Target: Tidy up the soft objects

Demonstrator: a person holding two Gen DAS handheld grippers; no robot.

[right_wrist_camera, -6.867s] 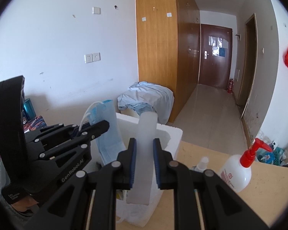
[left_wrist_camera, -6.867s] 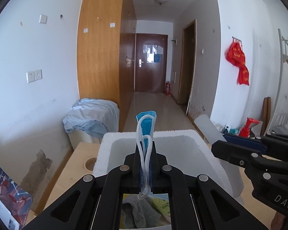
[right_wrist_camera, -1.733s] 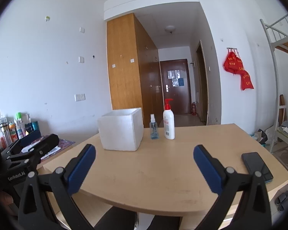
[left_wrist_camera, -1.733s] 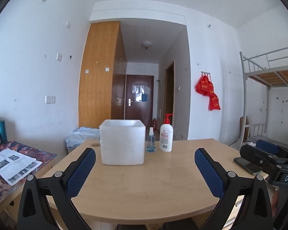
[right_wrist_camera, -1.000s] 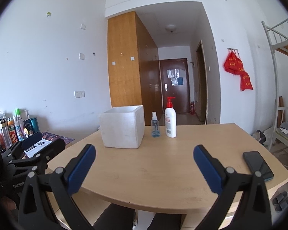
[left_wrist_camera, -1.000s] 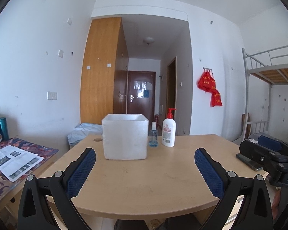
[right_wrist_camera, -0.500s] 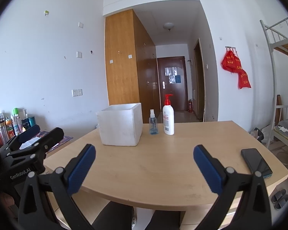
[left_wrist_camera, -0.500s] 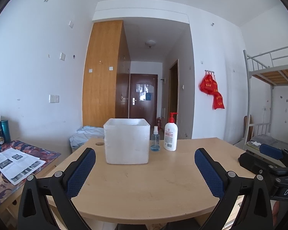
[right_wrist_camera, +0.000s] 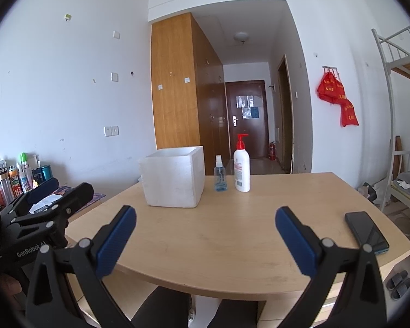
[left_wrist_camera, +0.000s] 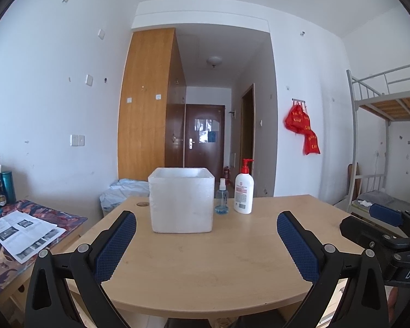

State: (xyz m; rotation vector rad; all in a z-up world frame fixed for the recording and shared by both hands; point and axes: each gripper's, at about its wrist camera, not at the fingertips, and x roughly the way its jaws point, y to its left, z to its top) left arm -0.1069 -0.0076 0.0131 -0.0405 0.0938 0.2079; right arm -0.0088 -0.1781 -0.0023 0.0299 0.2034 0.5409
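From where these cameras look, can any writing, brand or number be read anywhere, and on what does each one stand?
"GenRobot.AI": white letters on the left gripper body, right wrist view; the ending is partly hidden.
"DAS": start of a cut-off word on the right gripper body, left wrist view.
Pump bottle label: red and grey print, too small to read.
Red bags on the wall hook: yellow characters, blurred.
Printed paper on the side table: too small.
Spray bottle: nothing legible.

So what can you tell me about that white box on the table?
The white box looks like foam: thick walls, a slightly rough surface, roughly cube-shaped, open at the top with no lid. It stands upright on the wooden table, toward the far side. A small spray bottle stands just to its right, apart from it. Neither gripper touches it. Its inside is hidden from both cameras.
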